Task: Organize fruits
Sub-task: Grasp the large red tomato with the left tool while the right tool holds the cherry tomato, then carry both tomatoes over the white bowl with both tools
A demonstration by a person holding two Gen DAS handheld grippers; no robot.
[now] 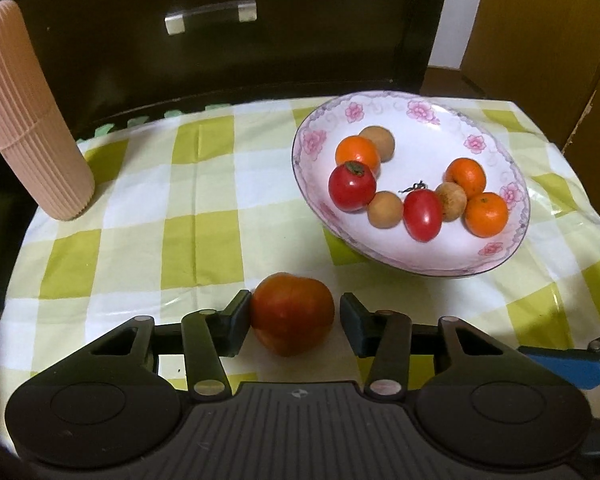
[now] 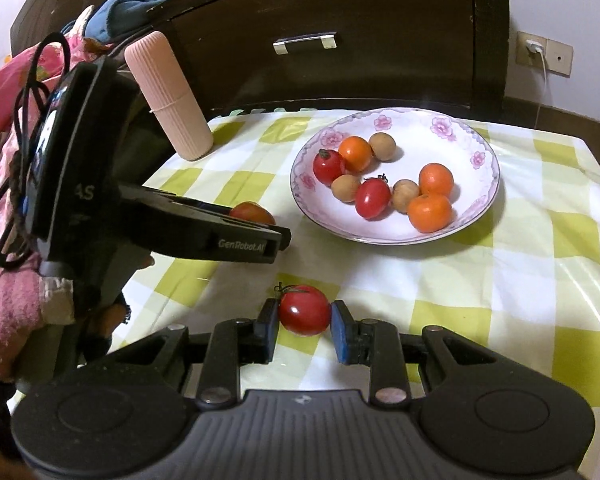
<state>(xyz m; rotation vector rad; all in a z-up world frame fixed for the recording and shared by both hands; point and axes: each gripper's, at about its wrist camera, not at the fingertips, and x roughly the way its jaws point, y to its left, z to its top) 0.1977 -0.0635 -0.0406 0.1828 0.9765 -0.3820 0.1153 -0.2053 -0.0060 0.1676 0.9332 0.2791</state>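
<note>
A large orange-red tomato (image 1: 292,314) rests on the green checked cloth between the jaws of my left gripper (image 1: 296,304). The left pad touches it and a thin gap shows at the right pad. The right wrist view shows the same tomato (image 2: 252,213) half hidden behind the left gripper (image 2: 276,240). My right gripper (image 2: 304,310) is shut on a small red tomato (image 2: 305,312) with a green stem, held just above the cloth. A flowered white plate (image 1: 420,112) (image 2: 480,148) at the back right holds three small oranges, two red tomatoes and three brown round fruits.
A pink ribbed cylinder (image 1: 32,120) (image 2: 168,100) stands at the table's back left corner. Behind the table is a dark cabinet with a metal drawer handle (image 1: 210,16) (image 2: 304,42). Pink bedding (image 2: 4,120) lies off the left edge. A charger sits in a wall socket (image 2: 534,46).
</note>
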